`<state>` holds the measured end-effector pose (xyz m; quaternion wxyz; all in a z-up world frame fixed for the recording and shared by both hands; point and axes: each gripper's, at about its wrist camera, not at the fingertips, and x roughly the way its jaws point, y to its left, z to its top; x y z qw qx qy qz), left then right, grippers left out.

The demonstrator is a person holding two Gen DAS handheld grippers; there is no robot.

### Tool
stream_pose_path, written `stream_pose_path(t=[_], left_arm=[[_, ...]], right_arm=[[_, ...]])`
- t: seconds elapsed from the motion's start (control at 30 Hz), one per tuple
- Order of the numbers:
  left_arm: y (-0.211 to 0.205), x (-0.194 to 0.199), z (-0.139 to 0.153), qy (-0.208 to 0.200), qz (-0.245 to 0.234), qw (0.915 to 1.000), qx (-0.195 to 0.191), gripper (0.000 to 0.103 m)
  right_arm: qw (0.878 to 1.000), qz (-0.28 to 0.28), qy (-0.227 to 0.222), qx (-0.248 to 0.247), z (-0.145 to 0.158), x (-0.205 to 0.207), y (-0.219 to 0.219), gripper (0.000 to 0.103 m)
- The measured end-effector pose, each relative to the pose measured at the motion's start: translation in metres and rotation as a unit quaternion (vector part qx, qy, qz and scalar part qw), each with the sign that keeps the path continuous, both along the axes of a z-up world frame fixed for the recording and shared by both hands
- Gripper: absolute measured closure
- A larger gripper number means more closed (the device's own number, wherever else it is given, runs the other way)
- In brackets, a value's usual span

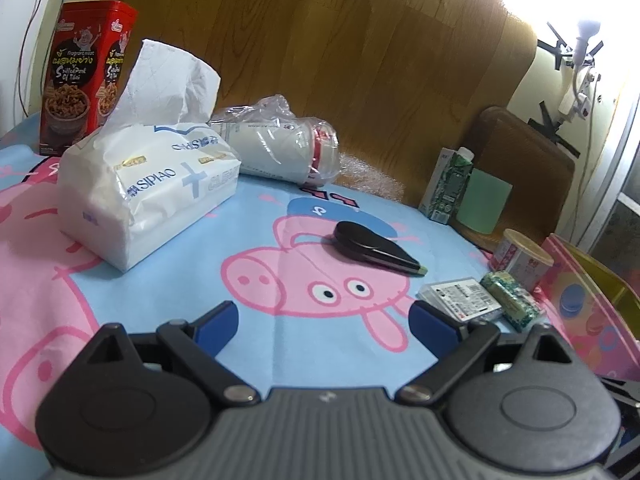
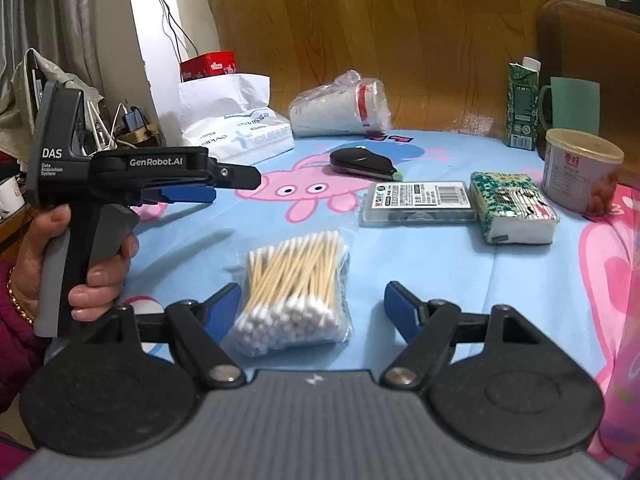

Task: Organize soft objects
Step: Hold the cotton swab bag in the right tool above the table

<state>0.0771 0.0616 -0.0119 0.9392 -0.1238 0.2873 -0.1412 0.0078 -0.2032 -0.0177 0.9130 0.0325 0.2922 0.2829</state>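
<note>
left wrist view: my left gripper (image 1: 324, 318) has its jaws spread wide with nothing between them, only the blue cartoon cloth (image 1: 168, 292) below. the big tissue pack (image 1: 148, 188) lies ahead and to the left, its long axis running diagonally away toward the right, one tissue standing up out of the top. a sleeve of paper cups (image 1: 288, 146) lies on its side just behind it, and a black case (image 1: 372, 246) sits ahead, slightly right. the small tissue packet (image 1: 510, 300) is off by my right finger.

right wrist view: my right gripper (image 2: 314, 306) is also open and holds nothing. the bag of cotton swabs (image 2: 294, 288) lies right between the blue fingers (image 2: 402, 308), near the left one, not pressed by either. its long axis runs straight away from me, cotton tips toward the camera. the small tissue packet (image 2: 514, 206) is further ahead on the right. i judge the swabs belong to the right hand: it need only ease forward and close across the bag's narrow width.
</note>
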Motion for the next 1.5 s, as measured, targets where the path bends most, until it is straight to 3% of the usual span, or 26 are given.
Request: stream_pose_path(t=[1.5], left_arm=[[0.0010, -0.0013, 0.0005, -0.003, -0.016, 0.9999, -0.005, 0.008]], right_arm=[[1.000, -0.010, -0.012, -0.018, 0.0002, -0.0031, 0.0022, 0.022]])
